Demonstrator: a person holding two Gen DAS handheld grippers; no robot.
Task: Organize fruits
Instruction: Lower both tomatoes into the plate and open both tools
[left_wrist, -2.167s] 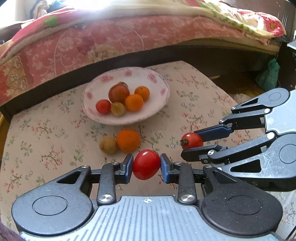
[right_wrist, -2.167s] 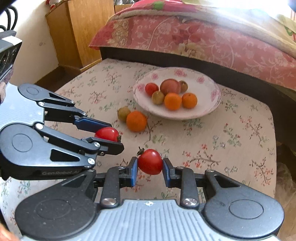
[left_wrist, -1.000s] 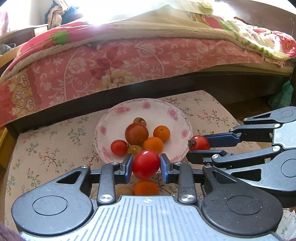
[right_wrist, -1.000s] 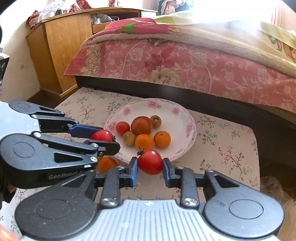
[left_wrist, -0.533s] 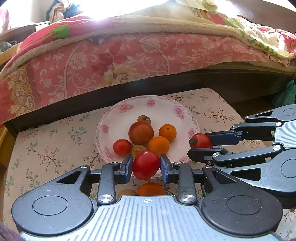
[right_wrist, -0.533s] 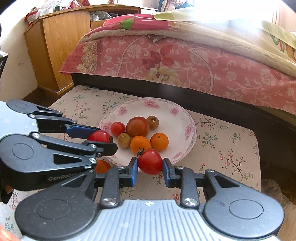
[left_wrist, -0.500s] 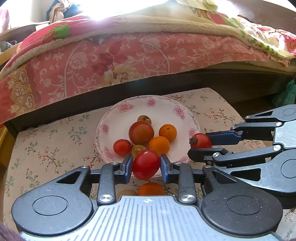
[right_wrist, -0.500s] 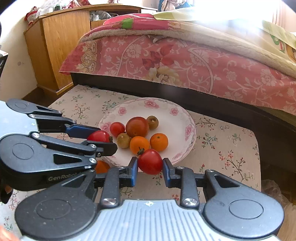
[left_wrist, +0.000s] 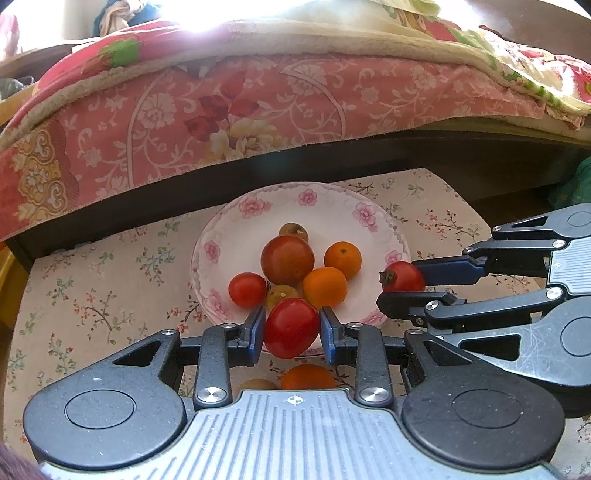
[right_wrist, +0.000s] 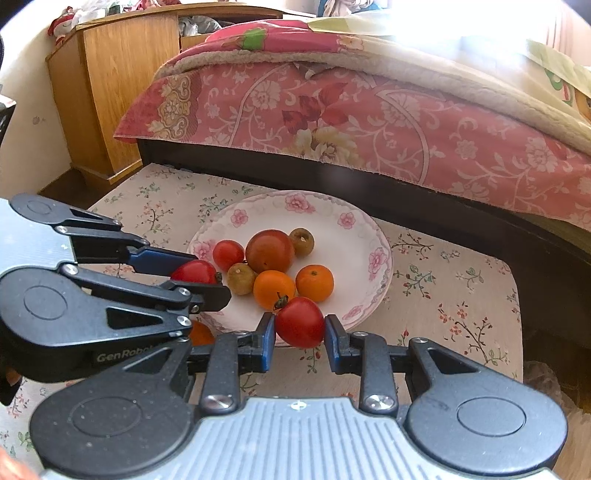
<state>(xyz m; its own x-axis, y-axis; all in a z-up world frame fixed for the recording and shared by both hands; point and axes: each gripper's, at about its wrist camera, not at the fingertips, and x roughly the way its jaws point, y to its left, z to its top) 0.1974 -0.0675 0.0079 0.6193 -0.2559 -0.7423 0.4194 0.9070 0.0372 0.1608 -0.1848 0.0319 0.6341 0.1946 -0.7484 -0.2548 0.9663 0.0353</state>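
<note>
A white plate with pink flowers (left_wrist: 306, 195) (right_wrist: 295, 203) holds a large dark-red tomato (left_wrist: 287, 258), two oranges, a small red tomato (left_wrist: 246, 290) and two brownish fruits. My left gripper (left_wrist: 292, 325) is shut on a red tomato (left_wrist: 290, 334) at the plate's near rim. From the right, my right gripper (left_wrist: 402, 282) comes in over the plate's right edge, shut on another red tomato (left_wrist: 402, 277). In the right wrist view that gripper (right_wrist: 300, 332) clamps its stemmed tomato (right_wrist: 300, 321), and the left gripper (right_wrist: 205, 275) stands at the left.
An orange (left_wrist: 308, 376) and a brown fruit (left_wrist: 258, 384) lie on the floral cloth (left_wrist: 92, 288) just below my left gripper. A bed with a pink floral cover (left_wrist: 221, 110) runs close behind the plate. A wooden cabinet (right_wrist: 110, 92) stands at the back left.
Both grippers have carried their tomatoes forward from the cloth to the plate's near rim. The loose orange and brown fruit now lie beneath the left gripper. Both grips are unchanged.
</note>
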